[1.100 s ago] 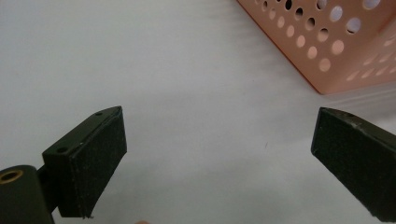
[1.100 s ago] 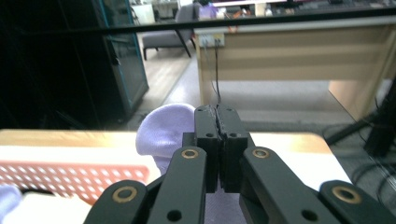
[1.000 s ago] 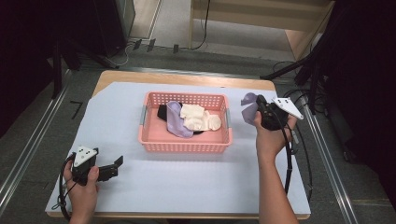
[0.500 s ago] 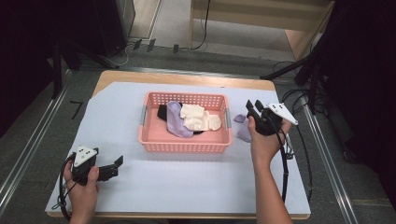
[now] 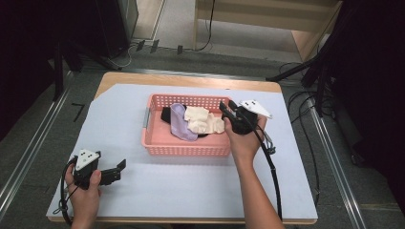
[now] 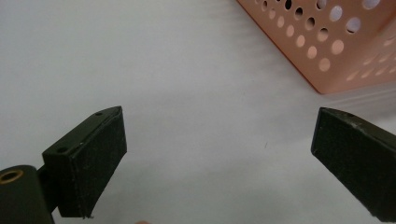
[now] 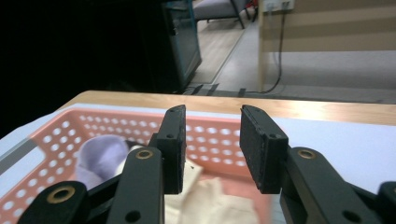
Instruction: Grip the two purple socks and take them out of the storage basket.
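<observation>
Though perforated, pink basket (image 5: pixel 181 145) unlabelled.

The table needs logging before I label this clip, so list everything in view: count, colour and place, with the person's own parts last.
Basket: one, pink with holes, middle of the table.
Purple cloth: one, light purple, in the basket, left of the cream pieces.
Cream cloth: a bunched pile, count unclear, in the basket's right half.
Black cloth: one, partly hidden under the others in the basket.
Table cover: one, pale grey-white, over the wooden table.
Cables: several, black, on the floor to the right.
Left tool: black, jaws wide apart, near front left, empty.
Right tool: black, jaws slightly parted, nothing between them, over the basket's right end.
Hands: left hand, right hand.
</observation>
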`<state>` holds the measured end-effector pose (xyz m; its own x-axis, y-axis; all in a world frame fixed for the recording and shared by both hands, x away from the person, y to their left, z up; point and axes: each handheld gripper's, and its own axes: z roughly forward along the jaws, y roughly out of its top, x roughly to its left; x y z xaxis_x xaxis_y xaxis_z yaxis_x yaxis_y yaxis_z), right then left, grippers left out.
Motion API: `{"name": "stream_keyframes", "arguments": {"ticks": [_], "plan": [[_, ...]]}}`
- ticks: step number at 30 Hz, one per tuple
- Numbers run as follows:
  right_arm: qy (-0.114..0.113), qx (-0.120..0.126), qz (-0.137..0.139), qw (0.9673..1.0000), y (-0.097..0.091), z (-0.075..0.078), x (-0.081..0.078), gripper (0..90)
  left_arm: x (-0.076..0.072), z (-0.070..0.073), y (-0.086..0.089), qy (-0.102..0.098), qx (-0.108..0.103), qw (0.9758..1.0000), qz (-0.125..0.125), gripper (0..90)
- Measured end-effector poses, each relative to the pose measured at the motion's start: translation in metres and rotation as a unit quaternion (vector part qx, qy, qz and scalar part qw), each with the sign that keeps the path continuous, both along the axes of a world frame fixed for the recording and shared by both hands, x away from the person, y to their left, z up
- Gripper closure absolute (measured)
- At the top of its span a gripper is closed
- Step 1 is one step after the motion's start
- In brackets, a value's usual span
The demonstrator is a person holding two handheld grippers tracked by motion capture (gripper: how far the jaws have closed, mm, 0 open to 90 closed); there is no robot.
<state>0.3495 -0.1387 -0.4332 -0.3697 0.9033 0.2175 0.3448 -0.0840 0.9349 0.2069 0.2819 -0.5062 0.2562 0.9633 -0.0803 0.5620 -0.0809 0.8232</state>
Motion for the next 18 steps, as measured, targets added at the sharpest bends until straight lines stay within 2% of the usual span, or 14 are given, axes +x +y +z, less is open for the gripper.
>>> {"name": "stream_keyframes", "arguments": {"ticks": [1,2,5,9,14,18], "plan": [[0.000,0.000,0.000,1.0000,0.000,0.000,0.000,62.0,0.000,0.000,0.000,-0.001,0.000,1.0000,0.000,4.2],[0.007,0.001,0.008,0.9999,0.009,-0.002,0.002,62.1,0.000,0.000,0.000,0.000,-0.001,1.0000,-0.001,4.2],[0.016,-0.001,0.015,0.9998,0.020,-0.004,0.003,62.2,0.000,0.000,0.000,0.000,-0.001,1.0000,0.000,4.2],[0.015,-0.006,0.025,0.9996,0.031,-0.004,0.005,62.2,0.000,0.000,0.000,0.001,-0.001,1.0000,0.000,4.2],[0.031,-0.018,0.039,0.9986,0.056,-0.005,0.010,62.5,0.000,0.000,0.000,0.001,-0.001,1.0000,0.000,4.2],[0.031,-0.034,0.051,0.9977,0.070,-0.006,0.015,62.5,0.000,0.000,0.000,0.002,-0.001,1.0000,0.001,4.2]]}}
